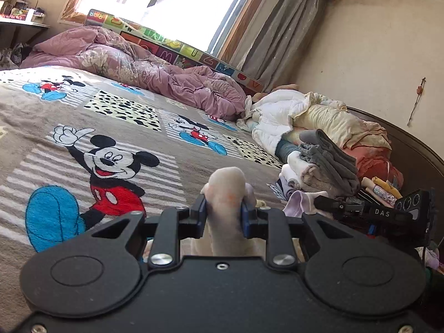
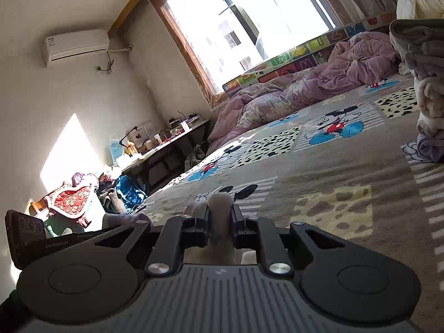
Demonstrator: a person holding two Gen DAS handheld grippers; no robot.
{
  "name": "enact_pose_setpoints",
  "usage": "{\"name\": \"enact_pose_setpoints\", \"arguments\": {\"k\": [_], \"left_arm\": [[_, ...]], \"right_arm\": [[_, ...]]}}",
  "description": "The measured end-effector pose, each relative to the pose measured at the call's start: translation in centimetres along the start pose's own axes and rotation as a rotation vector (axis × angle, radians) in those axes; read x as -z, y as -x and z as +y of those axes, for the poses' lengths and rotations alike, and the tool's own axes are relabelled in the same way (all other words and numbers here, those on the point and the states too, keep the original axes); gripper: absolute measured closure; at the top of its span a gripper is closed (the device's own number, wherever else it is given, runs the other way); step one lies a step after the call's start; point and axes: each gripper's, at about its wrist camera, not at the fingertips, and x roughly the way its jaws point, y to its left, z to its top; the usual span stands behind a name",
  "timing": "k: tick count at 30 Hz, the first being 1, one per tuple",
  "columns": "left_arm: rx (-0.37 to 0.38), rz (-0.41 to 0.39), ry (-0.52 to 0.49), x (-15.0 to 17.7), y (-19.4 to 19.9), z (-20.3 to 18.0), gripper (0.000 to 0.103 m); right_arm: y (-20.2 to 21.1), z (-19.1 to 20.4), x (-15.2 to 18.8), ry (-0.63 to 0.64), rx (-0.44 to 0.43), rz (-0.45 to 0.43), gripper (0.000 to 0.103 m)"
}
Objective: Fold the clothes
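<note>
My left gripper (image 1: 224, 211) is shut on a bunched fold of a pale cream fleece garment (image 1: 226, 191), held just above the Mickey Mouse bedspread (image 1: 83, 127). My right gripper (image 2: 220, 217) is shut on another fold of the same pale garment (image 2: 220, 202), low over the bedspread (image 2: 319, 183). The rest of the garment hangs below both grippers, mostly hidden. The right gripper's body (image 1: 388, 211) shows at the right edge of the left wrist view, and the left gripper's body (image 2: 27, 236) at the left of the right wrist view.
A stack of folded clothes (image 1: 319, 169) stands on the bed's right side, also seen in the right wrist view (image 2: 427, 88). A pink quilt (image 1: 138, 63) and white bedding (image 1: 291, 111) lie by the window. A cluttered desk (image 2: 166, 138) stands beyond the bed.
</note>
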Motion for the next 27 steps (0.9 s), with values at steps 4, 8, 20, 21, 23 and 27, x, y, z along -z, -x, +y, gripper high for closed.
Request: {"name": "enact_pose_setpoints", "arguments": {"k": [4, 8, 20, 21, 23, 27], "left_arm": [[0.001, 0.041, 0.075, 0.6, -2.1, 2.8, 0.080], [0.024, 0.058, 0.145, 1.0, -2.6, 4.7, 0.080], [-0.100, -0.022, 0.137, 0.8, -0.8, 4.0, 0.049], [-0.110, -0.049, 0.124, 0.6, 0.1, 3.7, 0.049], [-0.110, -0.094, 0.082, 0.3, 2.0, 2.8, 0.049], [-0.020, -0.100, -0.066, 0.6, 5.1, 0.0, 0.049]], "right_arm": [[-3.7, -2.4, 0.3, -0.085, -0.001, 0.059, 0.087], [-6.2, -4.0, 0.8, -0.136, -0.020, 0.125, 0.087], [-5.2, -2.9, 1.8, -0.065, 0.136, 0.058, 0.063], [-4.5, -2.1, 1.6, -0.027, 0.162, 0.040, 0.063], [-2.8, -0.1, 1.4, 0.079, 0.202, -0.002, 0.063], [-0.5, 4.3, 2.1, 0.307, 0.178, -0.024, 0.062]]}}
